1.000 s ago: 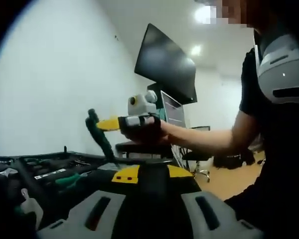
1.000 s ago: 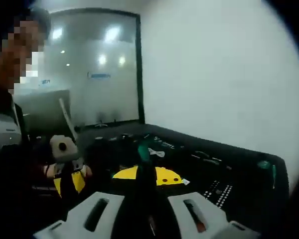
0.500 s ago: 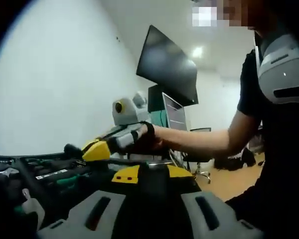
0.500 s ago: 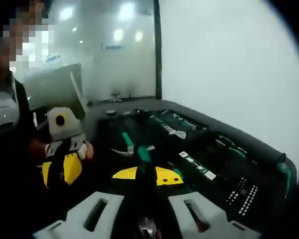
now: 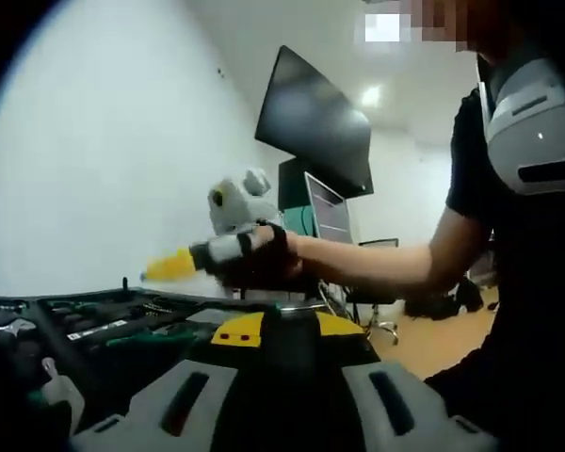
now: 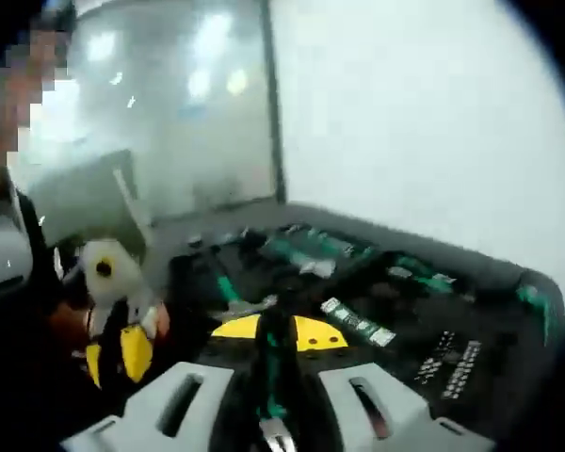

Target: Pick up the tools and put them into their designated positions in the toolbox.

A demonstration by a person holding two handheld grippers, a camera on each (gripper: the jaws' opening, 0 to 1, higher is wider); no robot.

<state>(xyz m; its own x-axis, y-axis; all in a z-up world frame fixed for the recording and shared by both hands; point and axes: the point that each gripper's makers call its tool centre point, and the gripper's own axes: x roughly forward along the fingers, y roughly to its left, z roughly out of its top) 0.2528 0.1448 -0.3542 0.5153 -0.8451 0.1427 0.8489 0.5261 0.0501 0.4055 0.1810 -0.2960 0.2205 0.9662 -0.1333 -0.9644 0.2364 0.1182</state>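
Right gripper view: the right gripper [image 6: 271, 395] is clamped on a green-handled tool [image 6: 272, 372] above the toolbox [image 6: 452, 320]. Left gripper [image 5: 287, 377]: grip state unclear.

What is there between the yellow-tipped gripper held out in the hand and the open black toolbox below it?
In the left gripper view, nothing: only bare white wall shows between the right gripper and the open black toolbox. It hangs apart from the tray.
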